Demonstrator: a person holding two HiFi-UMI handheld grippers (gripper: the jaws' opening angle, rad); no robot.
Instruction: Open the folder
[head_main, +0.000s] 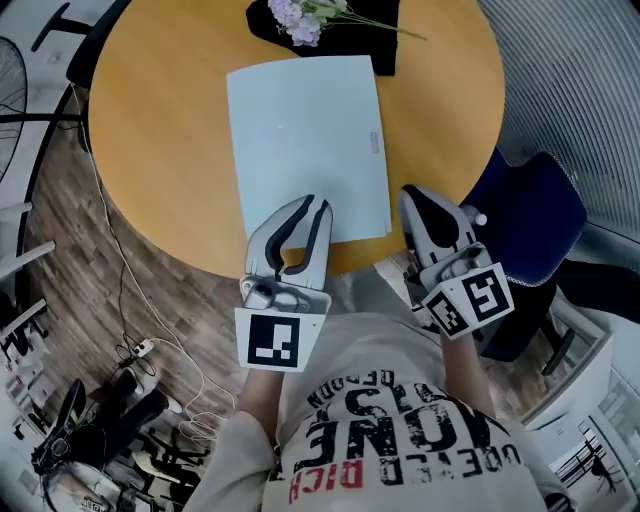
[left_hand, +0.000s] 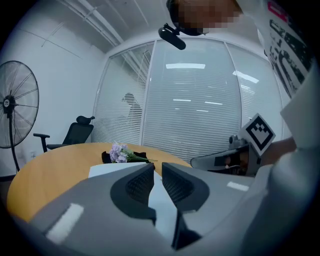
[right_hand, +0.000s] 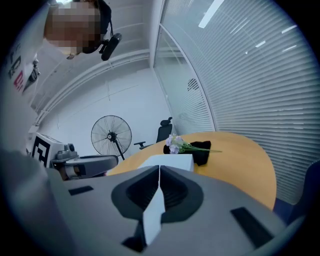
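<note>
Head view: the folder (head_main: 305, 140) lies closed and flat at the centre of the round table (head_main: 160, 130); flowers (head_main: 300, 18) lie at its 12 o'clock; the left gripper (head_main: 303, 222) is at its 6 o'clock edge, the right gripper (head_main: 418, 205) just beside its 4 o'clock corner. A small tag on the cover is illegible; the shirt (head_main: 400, 420) print reads upside-down, only "ONE" is legible.

Left gripper view: jaws stand narrowly apart, nothing between the pads.

Right gripper view: jaw tips meet, empty.

Step in hand, as judged: approach; next, catch the cover's free edge alone and lift.
</note>
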